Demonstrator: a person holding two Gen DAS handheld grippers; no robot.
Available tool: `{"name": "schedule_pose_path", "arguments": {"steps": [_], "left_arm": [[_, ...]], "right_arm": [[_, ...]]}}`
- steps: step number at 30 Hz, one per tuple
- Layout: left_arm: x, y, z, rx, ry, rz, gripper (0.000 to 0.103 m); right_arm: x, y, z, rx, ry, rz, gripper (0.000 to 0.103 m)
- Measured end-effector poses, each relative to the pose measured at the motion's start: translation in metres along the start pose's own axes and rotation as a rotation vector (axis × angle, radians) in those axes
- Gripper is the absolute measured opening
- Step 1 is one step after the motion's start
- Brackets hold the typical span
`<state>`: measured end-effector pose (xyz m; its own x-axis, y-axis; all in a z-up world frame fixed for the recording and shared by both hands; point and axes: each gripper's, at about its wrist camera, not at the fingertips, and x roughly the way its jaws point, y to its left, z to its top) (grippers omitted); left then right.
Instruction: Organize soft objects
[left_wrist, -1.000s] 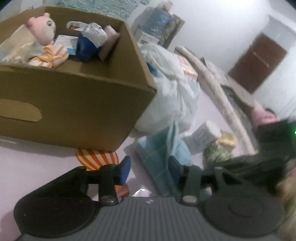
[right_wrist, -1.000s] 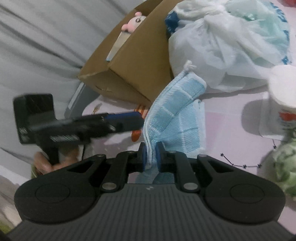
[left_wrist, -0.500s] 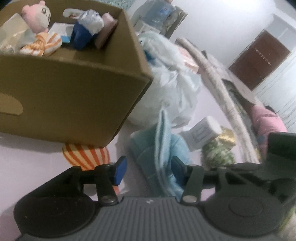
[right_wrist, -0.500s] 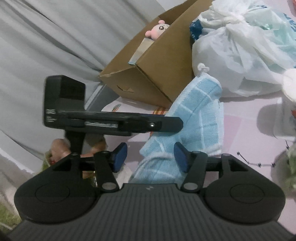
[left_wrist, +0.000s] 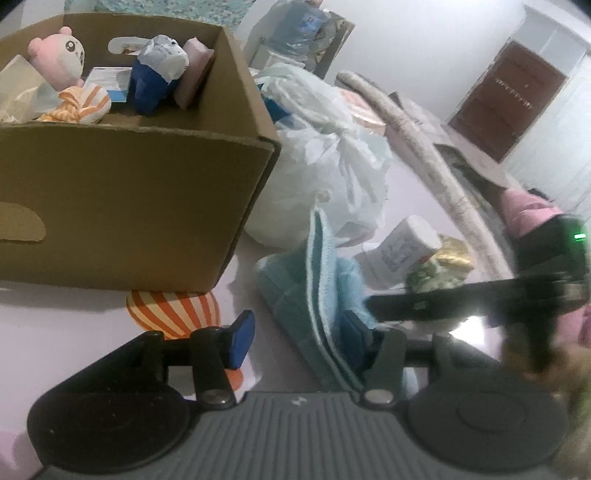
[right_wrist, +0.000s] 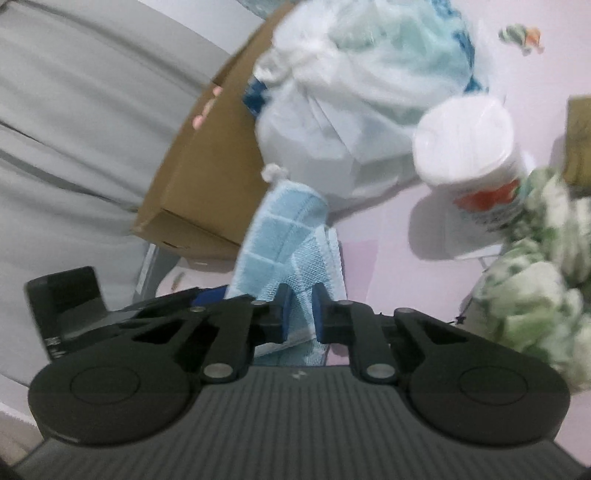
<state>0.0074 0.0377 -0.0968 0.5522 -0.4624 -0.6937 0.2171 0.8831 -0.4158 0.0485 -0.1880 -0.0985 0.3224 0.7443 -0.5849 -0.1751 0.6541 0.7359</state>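
A light blue checked towel (left_wrist: 321, 280) stands on its folded edge on the pink surface, just right of a cardboard box (left_wrist: 129, 206). My left gripper (left_wrist: 297, 339) is open around the towel's lower part; the cloth lies against the right finger only. My right gripper (right_wrist: 299, 314) is shut on the towel (right_wrist: 284, 229), pinching its lower folds. In the left wrist view the right gripper (left_wrist: 373, 306) reaches in from the right as a dark bar. The box holds a pink plush (left_wrist: 59, 59) and other soft items.
A filled white plastic bag (left_wrist: 332, 158) leans on the box's right side. A white wrapped roll (right_wrist: 465, 140) and a green-and-white cloth bundle (right_wrist: 535, 288) lie to the right. An orange-striped soft item (left_wrist: 173, 306) sits at the box's foot. Grey curtain hangs behind the box (right_wrist: 207, 177).
My right gripper let go of the towel, spread its jaws, then shut on it again lower down. The towel now stands more upright between my left gripper's fingers.
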Motion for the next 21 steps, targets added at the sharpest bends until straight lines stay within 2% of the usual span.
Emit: {"name": "schedule_pose_path", "arguments": {"steps": [5, 8, 12, 16, 21], "left_arm": [[-0.007, 0.008, 0.002, -0.053, 0.001, -0.112, 0.071], [-0.004, 0.005, 0.005, -0.045, 0.030, -0.151, 0.075], [0.003, -0.004, 0.005, -0.013, 0.069, -0.137, 0.080], [0.013, -0.012, 0.004, 0.027, 0.113, -0.060, 0.080], [0.020, -0.020, 0.007, 0.028, 0.130, -0.038, 0.078]], "right_arm": [[0.008, 0.001, 0.004, 0.001, 0.021, 0.002, 0.010], [0.010, 0.001, 0.007, 0.003, 0.033, -0.004, 0.010], [0.012, 0.003, 0.008, 0.008, 0.038, -0.004, 0.010], [0.012, 0.002, 0.009, 0.022, 0.036, 0.006, 0.011], [0.007, -0.005, 0.003, 0.056, 0.018, 0.035, 0.011]]}}
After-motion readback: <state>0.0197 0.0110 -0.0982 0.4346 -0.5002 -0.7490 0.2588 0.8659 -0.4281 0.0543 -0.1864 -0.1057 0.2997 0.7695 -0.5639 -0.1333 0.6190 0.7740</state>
